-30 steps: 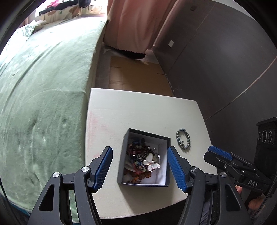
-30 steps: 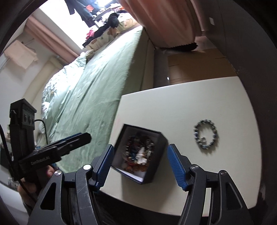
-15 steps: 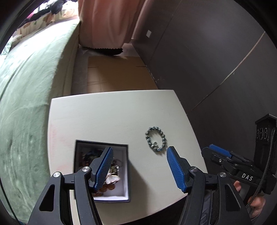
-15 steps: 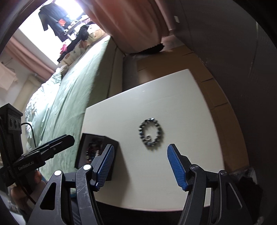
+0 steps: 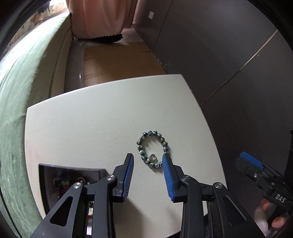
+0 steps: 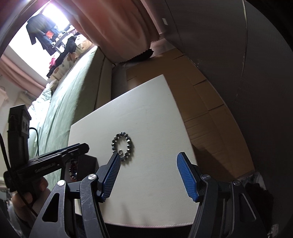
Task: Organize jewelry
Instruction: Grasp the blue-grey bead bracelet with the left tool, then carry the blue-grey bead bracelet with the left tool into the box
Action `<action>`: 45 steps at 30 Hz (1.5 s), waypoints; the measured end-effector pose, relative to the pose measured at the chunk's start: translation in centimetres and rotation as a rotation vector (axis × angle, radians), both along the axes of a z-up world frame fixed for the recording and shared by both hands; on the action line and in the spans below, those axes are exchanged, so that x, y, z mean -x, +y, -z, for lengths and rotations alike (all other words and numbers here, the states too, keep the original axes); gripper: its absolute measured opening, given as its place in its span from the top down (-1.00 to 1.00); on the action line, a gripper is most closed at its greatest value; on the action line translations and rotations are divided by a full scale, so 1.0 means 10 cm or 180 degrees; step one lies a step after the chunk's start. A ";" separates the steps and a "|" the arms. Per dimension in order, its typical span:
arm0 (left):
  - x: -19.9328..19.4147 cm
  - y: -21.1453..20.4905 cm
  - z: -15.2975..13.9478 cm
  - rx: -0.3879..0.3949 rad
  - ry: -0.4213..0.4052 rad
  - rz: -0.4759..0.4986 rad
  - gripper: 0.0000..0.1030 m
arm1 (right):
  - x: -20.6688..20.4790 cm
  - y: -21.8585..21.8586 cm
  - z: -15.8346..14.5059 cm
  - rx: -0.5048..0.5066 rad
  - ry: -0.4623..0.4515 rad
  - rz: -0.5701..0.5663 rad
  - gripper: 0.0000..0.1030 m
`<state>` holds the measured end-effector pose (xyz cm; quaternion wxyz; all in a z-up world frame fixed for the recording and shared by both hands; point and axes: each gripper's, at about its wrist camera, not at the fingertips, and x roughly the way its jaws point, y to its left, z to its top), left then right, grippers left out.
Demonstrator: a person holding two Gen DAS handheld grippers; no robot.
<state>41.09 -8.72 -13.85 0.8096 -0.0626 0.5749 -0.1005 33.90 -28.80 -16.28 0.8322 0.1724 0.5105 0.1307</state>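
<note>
A bracelet (image 5: pixel 153 149) of blue-grey beads lies flat on the white tabletop (image 5: pixel 91 119). My left gripper (image 5: pixel 147 157) hangs just over its near end with the jaws closing. The beads show between the blue fingertips (image 5: pixel 129 161), and the pads are not pressing on them. At the lower left stands a black jewelry box (image 5: pixel 73 168), open and holding several pieces, half hidden by the gripper. In the right wrist view the bracelet (image 6: pixel 122 146) sits just beyond the left fingertip of my right gripper (image 6: pixel 149 157), which is open and holds nothing.
A bed with a green cover (image 5: pixel 22 82) runs along the table's left side. A dark wardrobe wall (image 5: pixel 228 55) stands close on the right. Brown cardboard (image 5: pixel 113 58) covers the floor beyond the table, below a pink curtain (image 5: pixel 102 16).
Both views have swung from the jewelry box to the bracelet, which now sits at the fingertips. The left jaws have narrowed; the right jaws keep the same width.
</note>
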 end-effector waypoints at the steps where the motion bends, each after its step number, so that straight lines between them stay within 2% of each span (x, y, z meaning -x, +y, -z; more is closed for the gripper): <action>1: -0.05 -0.02 0.06 -0.0048 0.0038 -0.0003 0.40 | -0.01 -0.03 0.02 -0.0009 0.0004 0.0013 -0.25; 6: -0.22 -0.07 0.32 -0.0153 0.0192 -0.0039 0.48 | -0.02 -0.13 0.12 -0.0041 0.0019 0.0049 -0.25; 14: -0.40 -0.19 0.61 -0.0396 0.0344 -0.0021 0.49 | -0.10 -0.24 0.24 -0.0086 0.0083 0.0122 -0.25; 15: -0.40 -0.21 0.64 -0.0438 0.0374 -0.0015 0.52 | -0.10 -0.24 0.24 -0.0087 0.0089 0.0128 -0.25; 18: -0.41 -0.25 0.64 -0.0575 0.0343 -0.0024 0.82 | -0.11 -0.23 0.27 -0.0090 0.0112 0.0133 -0.25; 20: -0.40 -0.25 0.63 -0.0452 0.0369 0.0023 0.81 | -0.12 -0.23 0.28 -0.0089 0.0120 0.0127 -0.25; 23: -0.32 -0.26 0.46 -0.0377 0.0225 0.0108 0.82 | -0.10 -0.17 0.24 -0.0087 0.0106 0.0095 -0.25; 26: -0.25 -0.24 0.26 -0.0189 0.0144 0.0152 0.82 | -0.09 -0.10 0.19 -0.0071 0.0081 0.0046 -0.25; 30: -0.13 -0.22 -0.05 -0.0111 -0.0037 0.0245 0.82 | -0.08 0.00 0.15 -0.0065 0.0063 -0.0003 -0.25; 38: 0.11 0.07 -0.44 0.0006 -0.0225 0.0132 0.82 | -0.15 0.31 0.12 -0.0036 0.0108 -0.0183 -0.25; 45: 0.29 0.45 -0.58 -0.0011 -0.0310 -0.0061 0.82 | -0.31 0.71 0.16 0.0177 0.0241 -0.0423 0.01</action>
